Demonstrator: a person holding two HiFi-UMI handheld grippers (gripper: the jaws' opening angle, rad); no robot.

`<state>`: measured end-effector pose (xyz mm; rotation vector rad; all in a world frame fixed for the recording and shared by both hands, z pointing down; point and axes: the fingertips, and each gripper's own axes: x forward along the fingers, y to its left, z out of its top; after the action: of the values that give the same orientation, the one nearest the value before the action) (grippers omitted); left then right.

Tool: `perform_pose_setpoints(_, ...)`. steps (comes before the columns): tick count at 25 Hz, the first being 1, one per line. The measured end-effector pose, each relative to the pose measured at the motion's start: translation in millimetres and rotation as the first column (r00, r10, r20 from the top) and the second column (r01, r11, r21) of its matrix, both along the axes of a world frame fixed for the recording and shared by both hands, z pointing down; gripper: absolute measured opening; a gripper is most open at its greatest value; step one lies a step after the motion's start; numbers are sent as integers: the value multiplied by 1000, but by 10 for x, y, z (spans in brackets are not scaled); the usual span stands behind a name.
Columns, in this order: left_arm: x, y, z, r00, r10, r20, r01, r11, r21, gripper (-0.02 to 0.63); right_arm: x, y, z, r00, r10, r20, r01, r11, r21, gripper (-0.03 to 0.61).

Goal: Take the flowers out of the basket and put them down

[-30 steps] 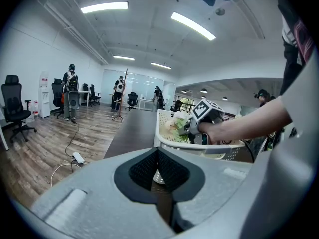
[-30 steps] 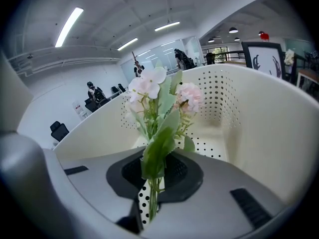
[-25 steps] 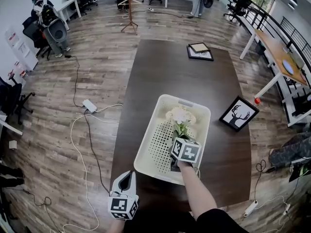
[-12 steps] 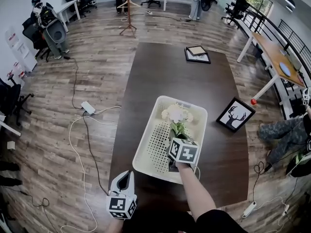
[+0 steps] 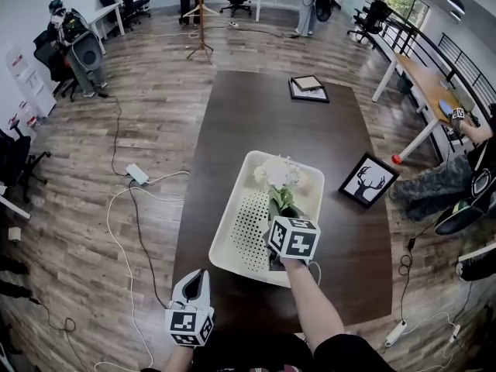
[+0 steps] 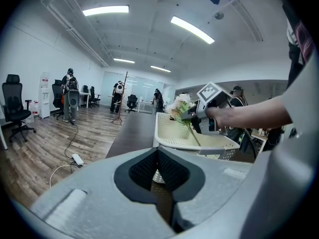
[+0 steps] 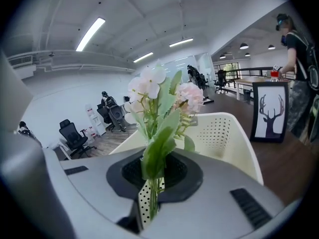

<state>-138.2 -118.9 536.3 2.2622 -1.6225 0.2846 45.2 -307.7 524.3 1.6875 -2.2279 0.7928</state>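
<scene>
A bunch of white and pale pink flowers (image 5: 277, 175) with green stems hangs over the cream perforated basket (image 5: 229, 242) on the dark table. My right gripper (image 5: 280, 210) is shut on the stems, the blooms pointing away from me. In the right gripper view the stems (image 7: 151, 193) pass between the pads and the flowers (image 7: 159, 91) rise above the basket's far wall (image 7: 234, 133). My left gripper (image 5: 198, 276) hovers at the table's near edge, left of the basket, shut with nothing in it. From the left gripper view the flowers (image 6: 180, 108) are lifted above the basket rim (image 6: 199, 143).
A framed deer picture (image 5: 364, 180) stands on the table (image 5: 263, 122) right of the basket. Two flat frames (image 5: 308, 88) lie at the far end. A person (image 5: 457, 177) sits on the floor at right. Cables and a power strip (image 5: 138, 174) lie on the floor at left.
My right gripper has risen with the flowers, lifting them higher over the basket. The left gripper has stayed where it was.
</scene>
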Motion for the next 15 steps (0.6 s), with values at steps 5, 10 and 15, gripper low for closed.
perform_pose_setpoints(5, 43, 74, 10, 1000, 16, -3, -16, 1000, -2, 9, -44, 84, -138, 1000, -13, -8, 14, 999, 29, 40)
perform_pose_setpoints(10, 66, 147, 33, 1000, 23, -5, -23, 1000, -7, 9, -1, 160, -211, 1000, -12, -6, 12, 999, 40, 40)
perform_pose_setpoints(15, 100, 181, 33, 999, 26, -19, -26, 1000, 3, 9, 51, 228, -339, 999, -24, -23, 26, 997, 76, 40)
